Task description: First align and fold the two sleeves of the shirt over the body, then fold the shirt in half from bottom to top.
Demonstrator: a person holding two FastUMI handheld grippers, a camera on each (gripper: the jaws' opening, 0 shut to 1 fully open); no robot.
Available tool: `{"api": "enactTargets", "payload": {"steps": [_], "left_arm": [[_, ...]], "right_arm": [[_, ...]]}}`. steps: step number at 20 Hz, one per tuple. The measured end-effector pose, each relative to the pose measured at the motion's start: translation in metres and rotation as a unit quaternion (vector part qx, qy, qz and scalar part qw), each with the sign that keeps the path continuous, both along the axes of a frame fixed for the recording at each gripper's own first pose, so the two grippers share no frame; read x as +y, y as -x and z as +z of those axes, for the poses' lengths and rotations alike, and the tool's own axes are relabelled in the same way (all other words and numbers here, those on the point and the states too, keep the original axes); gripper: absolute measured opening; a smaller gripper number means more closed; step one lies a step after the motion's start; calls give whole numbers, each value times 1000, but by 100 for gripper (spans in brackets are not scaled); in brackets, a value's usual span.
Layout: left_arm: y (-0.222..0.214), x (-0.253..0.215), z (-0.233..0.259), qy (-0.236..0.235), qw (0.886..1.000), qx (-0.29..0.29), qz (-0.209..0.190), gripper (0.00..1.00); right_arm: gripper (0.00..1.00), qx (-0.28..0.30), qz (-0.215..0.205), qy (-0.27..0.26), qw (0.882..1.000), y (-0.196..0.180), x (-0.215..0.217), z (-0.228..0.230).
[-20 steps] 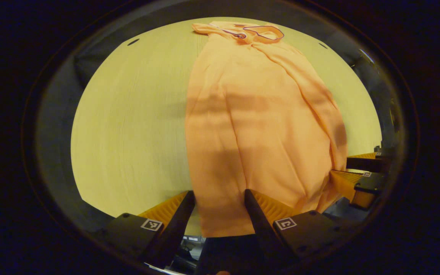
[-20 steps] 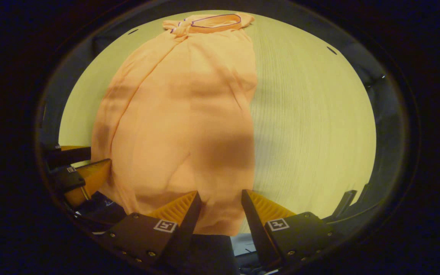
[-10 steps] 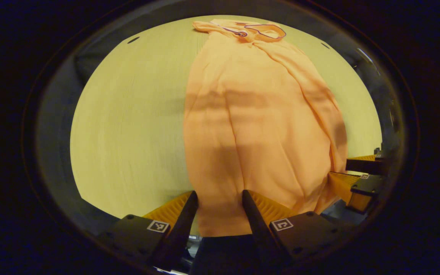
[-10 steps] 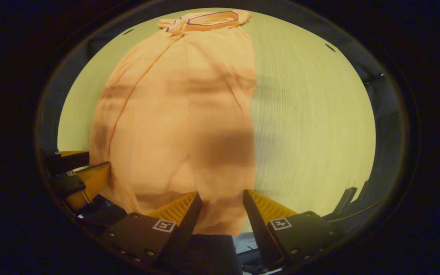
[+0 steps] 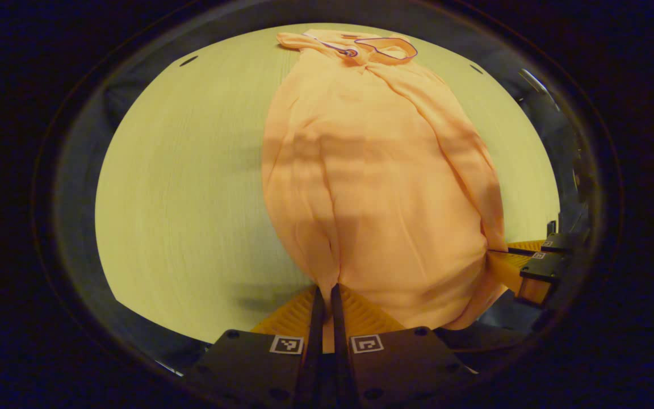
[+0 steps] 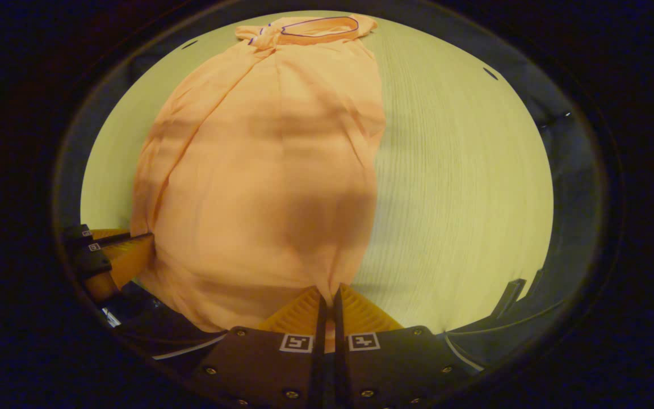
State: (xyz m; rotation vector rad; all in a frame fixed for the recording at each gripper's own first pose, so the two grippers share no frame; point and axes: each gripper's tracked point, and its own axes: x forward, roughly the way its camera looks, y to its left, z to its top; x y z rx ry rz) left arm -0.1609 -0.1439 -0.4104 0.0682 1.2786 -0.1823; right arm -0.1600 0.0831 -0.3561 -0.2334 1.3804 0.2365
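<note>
Left gripper view has the left gripper (image 5: 325, 292) pinched narrow on the hem of the shirt (image 5: 378, 170) at the tabletop's (image 5: 185, 187) near edge; the right gripper (image 6: 327, 295) likewise clamps the hem's other corner. The shirt's long axis runs straight away from both grippers to the collar (image 6: 318, 27) at the far edge, so the fold should travel forward along it

Right hand-held gripper (image 6: 327, 295) pinches shirt (image 6: 264, 170) hem; table (image 6: 463, 199) beneath.
</note>
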Motion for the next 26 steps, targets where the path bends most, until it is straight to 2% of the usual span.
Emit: {"api": "enactTargets", "payload": {"steps": [1, 2, 6, 10, 12, 14, 19, 26], "left_arm": [[1, 0, 0, 1, 1000, 0, 1, 6], [2, 0, -5, 1, 1000, 4, -2, 6], [1, 0, -3, 0, 1000, 4, -8, 6], [1, 2, -3, 9, 1000, 6, 6, 6], [-6, 11, -1, -6, 1000, 1, 11, 6], [-11, 13, 4, 3, 1000, 1, 27, 6], [-43, 19, 22, 1, 999, -17, 33, 6], [-128, 24, 54, 3, 998, -61, 32, 6]], "right_arm": [[8, 2, -6, -4, 1000, 1, -1, 4], [0, 6, -11, -6, 1000, 2, 0, 4], [0, 6, -15, -10, 1000, 0, 0, 1], [0, 9, -21, -19, 1000, 1, 0, 2], [0, 13, -38, -31, 999, 1, -1, 4], [0, 11, -48, -39, 998, -5, 0, 11], [0, -22, -52, -56, 997, -40, 6, 41], [0, -78, -49, -76, 993, -119, 22, 82]]}}
